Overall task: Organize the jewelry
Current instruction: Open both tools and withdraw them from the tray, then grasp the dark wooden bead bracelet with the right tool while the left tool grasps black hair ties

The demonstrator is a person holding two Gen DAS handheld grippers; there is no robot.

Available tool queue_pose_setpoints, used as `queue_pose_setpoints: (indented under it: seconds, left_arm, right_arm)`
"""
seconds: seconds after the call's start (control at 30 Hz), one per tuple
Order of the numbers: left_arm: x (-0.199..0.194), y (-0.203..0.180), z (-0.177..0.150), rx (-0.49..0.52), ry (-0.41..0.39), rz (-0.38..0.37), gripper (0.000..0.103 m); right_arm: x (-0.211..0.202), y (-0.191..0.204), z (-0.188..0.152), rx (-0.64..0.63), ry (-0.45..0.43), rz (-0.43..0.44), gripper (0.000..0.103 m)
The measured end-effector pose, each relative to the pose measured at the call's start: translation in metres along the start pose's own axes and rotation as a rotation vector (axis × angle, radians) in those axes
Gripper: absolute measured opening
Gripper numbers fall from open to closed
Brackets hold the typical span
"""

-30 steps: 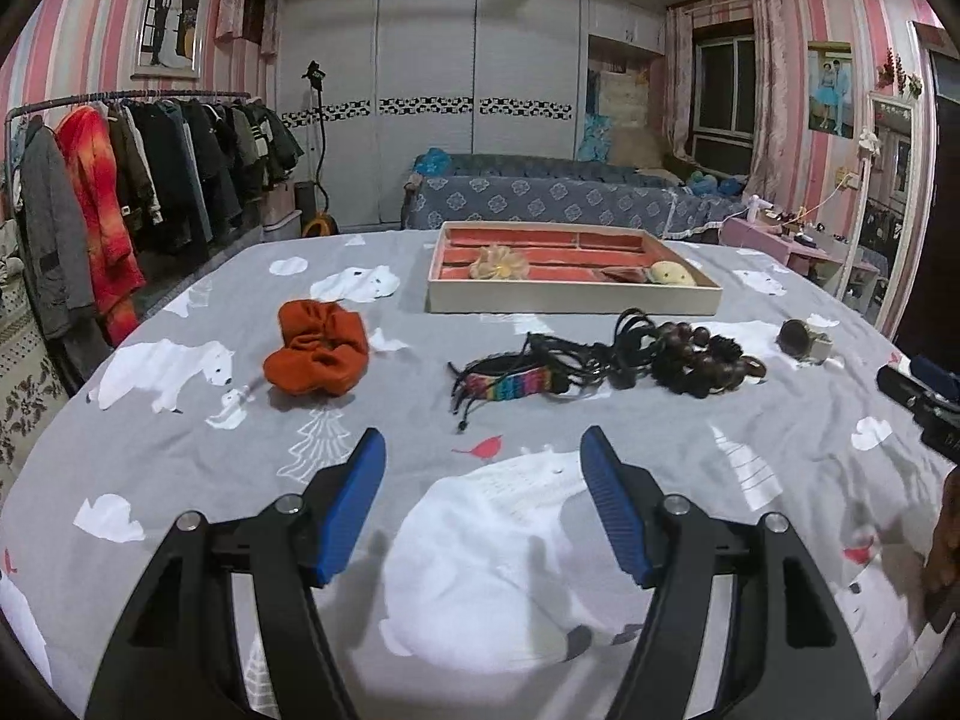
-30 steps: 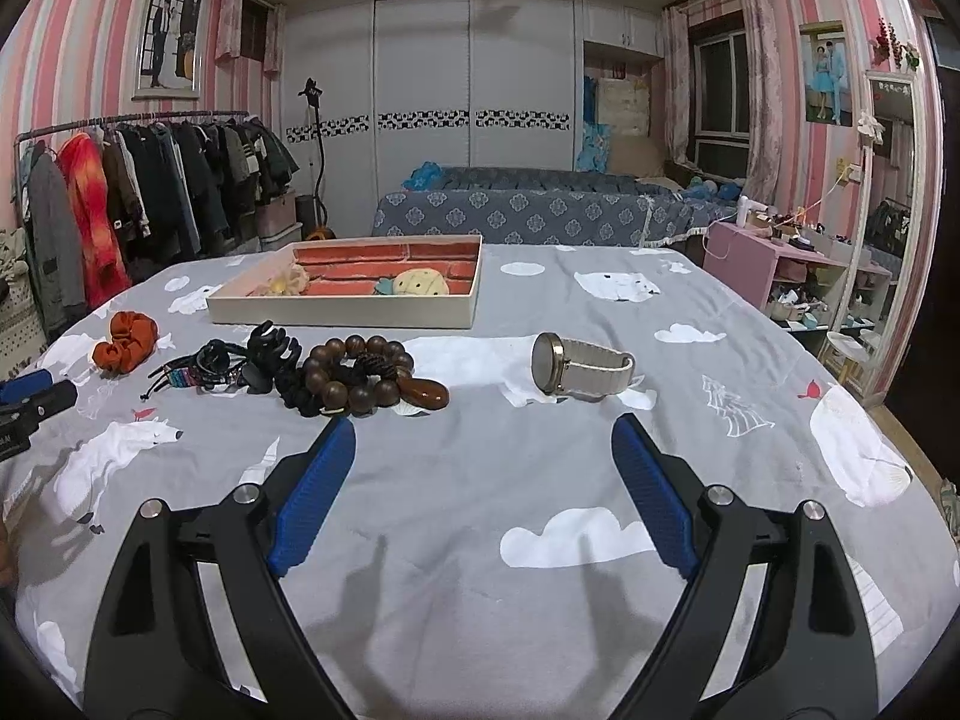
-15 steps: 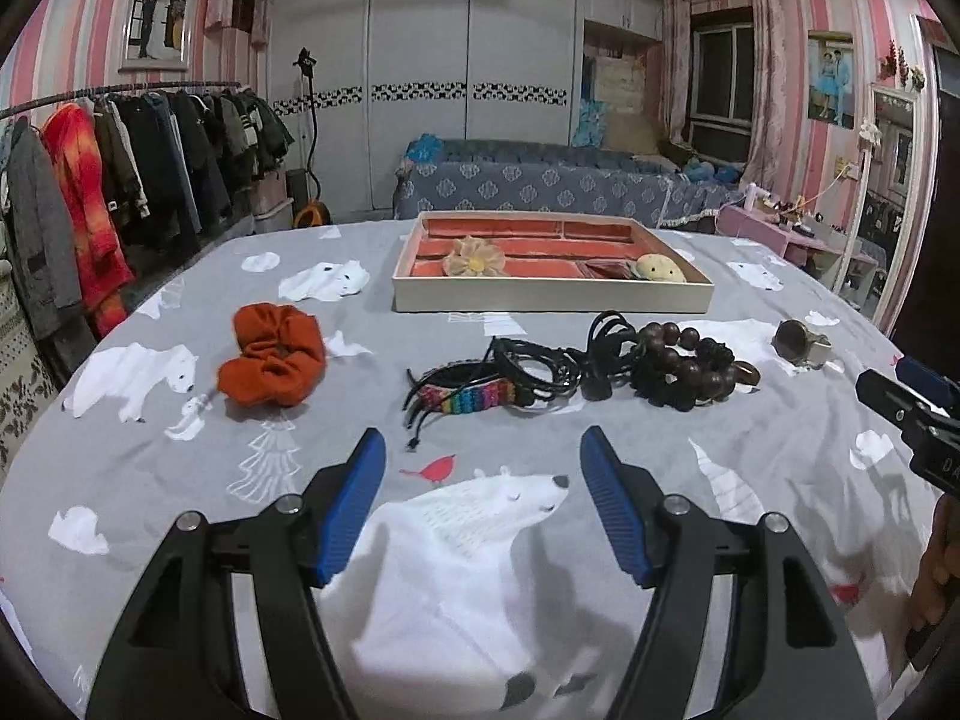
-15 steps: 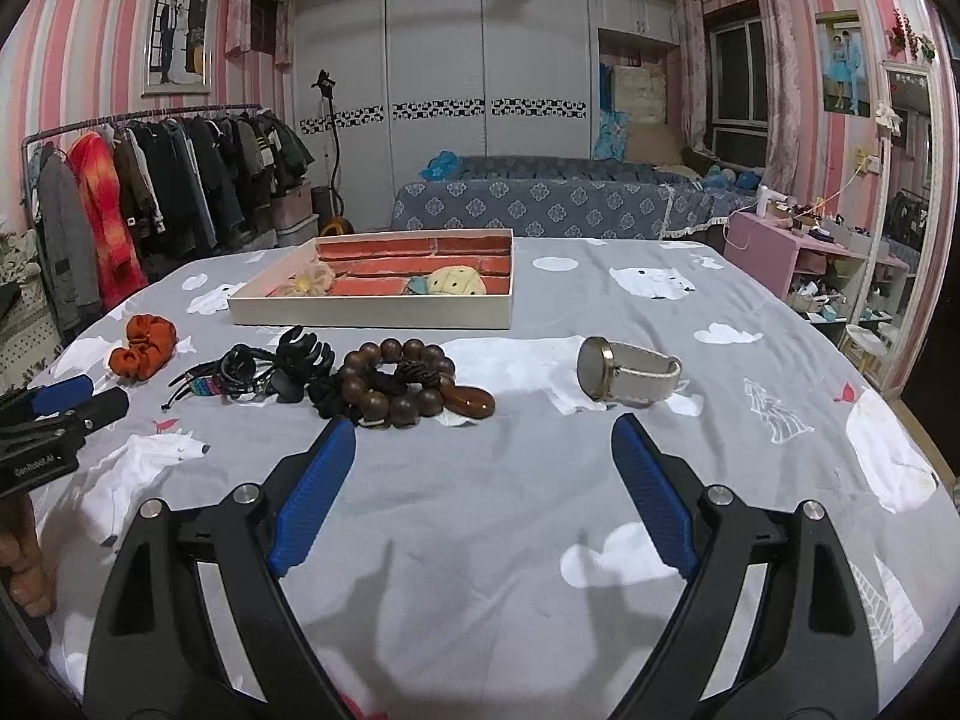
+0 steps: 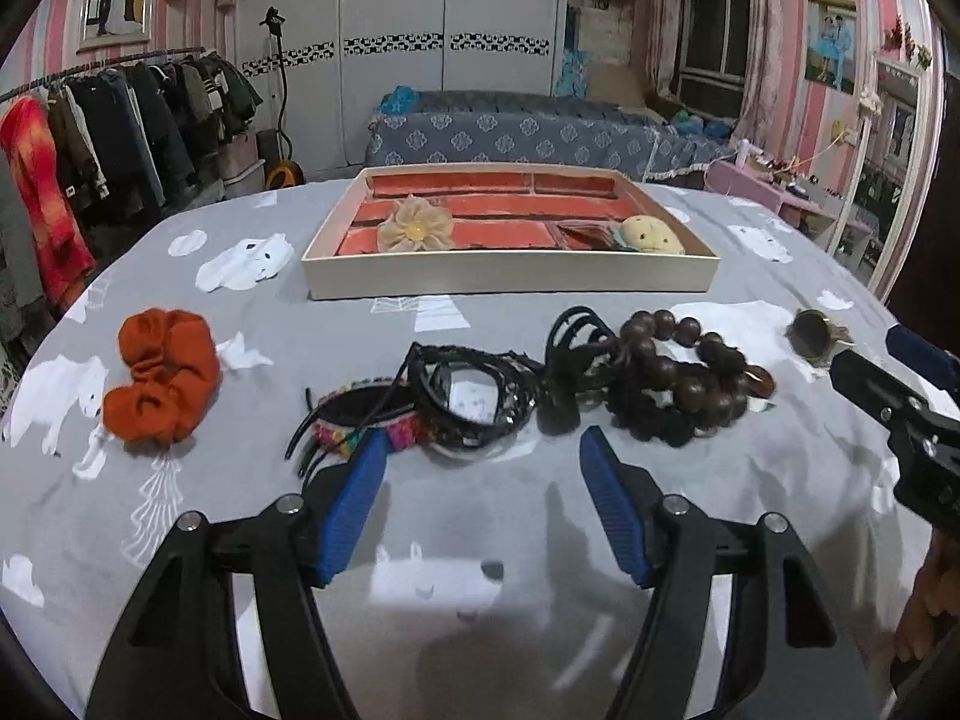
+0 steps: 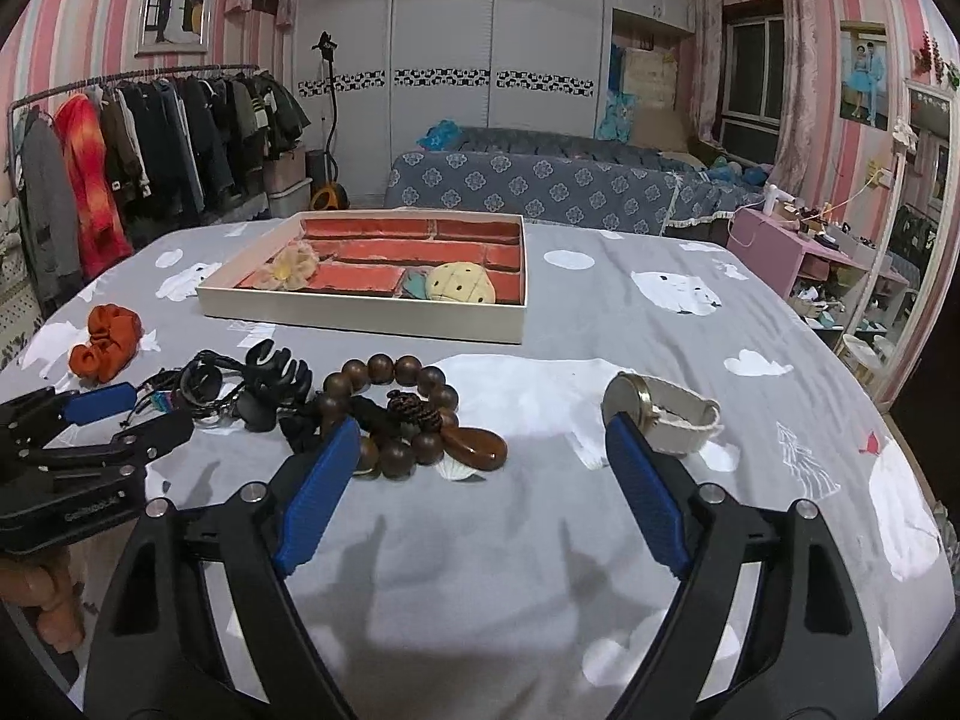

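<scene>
On the grey bear-print cloth lie an orange scrunchie (image 5: 161, 377), a rainbow woven bracelet (image 5: 366, 429), black cord bracelets (image 5: 474, 387), a black claw clip (image 5: 567, 360), a brown bead bracelet (image 5: 684, 372) and a white-strap watch (image 6: 660, 414). Behind them stands the cream tray (image 5: 510, 276) with red compartments, holding a fabric flower (image 5: 415, 223) and a yellow round piece (image 5: 651, 234). My left gripper (image 5: 483, 459) is open, just short of the cord bracelets. My right gripper (image 6: 480, 441) is open, between the bead bracelet (image 6: 396, 414) and the watch.
The tray (image 6: 360, 312) sits mid-table in the right view. A clothes rack (image 6: 150, 138) stands at the left, a sofa (image 6: 540, 186) behind and a pink side table (image 6: 798, 246) at the right. The table drops off at the right edge (image 6: 900, 450).
Both grippers have moved forward toward the row of jewelry, which now looks larger and closer. Both stay open and empty.
</scene>
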State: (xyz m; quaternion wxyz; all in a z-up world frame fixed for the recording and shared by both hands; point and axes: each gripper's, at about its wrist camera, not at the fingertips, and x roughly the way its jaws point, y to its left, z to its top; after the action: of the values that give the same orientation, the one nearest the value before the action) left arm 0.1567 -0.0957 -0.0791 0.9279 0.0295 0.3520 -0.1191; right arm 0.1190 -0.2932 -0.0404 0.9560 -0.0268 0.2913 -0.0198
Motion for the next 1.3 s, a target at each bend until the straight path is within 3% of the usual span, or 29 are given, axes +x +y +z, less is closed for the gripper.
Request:
queue_pose_setpoints:
  seconds: [0.1, 0.2, 0.27, 0.37, 0.4, 0.53, 0.73, 1.13, 1.2, 1.3]
  left_arm:
    - [0.012, 0.001, 0.004, -0.005, 0.021, 0.007, 0.065]
    - [0.021, 0.005, 0.007, -0.017, 0.039, 0.002, 0.056]
    - [0.025, 0.007, 0.009, -0.013, 0.040, 0.003, 0.041]
    - [0.028, 0.010, 0.010, -0.018, 0.037, -0.015, 0.033]
    - [0.029, 0.012, 0.011, -0.023, 0.037, -0.027, 0.022]
    - [0.028, 0.017, 0.011, -0.043, 0.029, -0.064, 0.011]
    - [0.023, 0.012, 0.011, -0.026, 0.006, -0.099, 0.007]
    - [0.025, 0.012, 0.013, -0.035, 0.002, -0.115, 0.007]
    - [0.025, 0.013, 0.014, -0.036, 0.001, -0.116, 0.007]
    - [0.025, 0.012, 0.014, -0.033, 0.001, -0.115, 0.007]
  right_arm:
    - [0.013, 0.002, 0.002, -0.009, 0.027, -0.002, 0.082]
    - [0.025, 0.002, 0.006, -0.004, 0.045, 0.006, 0.080]
    - [0.033, 0.001, 0.007, 0.001, 0.059, 0.013, 0.078]
    - [0.044, 0.003, 0.009, 0.001, 0.085, 0.032, 0.075]
    - [0.048, 0.005, 0.009, -0.003, 0.093, 0.036, 0.074]
    - [0.058, 0.008, 0.012, 0.001, 0.113, 0.049, 0.071]
    - [0.069, 0.009, 0.014, 0.008, 0.142, 0.070, 0.060]
    - [0.078, 0.012, 0.016, -0.001, 0.167, 0.078, 0.058]
    - [0.081, 0.014, 0.015, -0.009, 0.180, 0.078, 0.053]
    - [0.087, 0.016, 0.014, -0.025, 0.208, 0.086, 0.035]
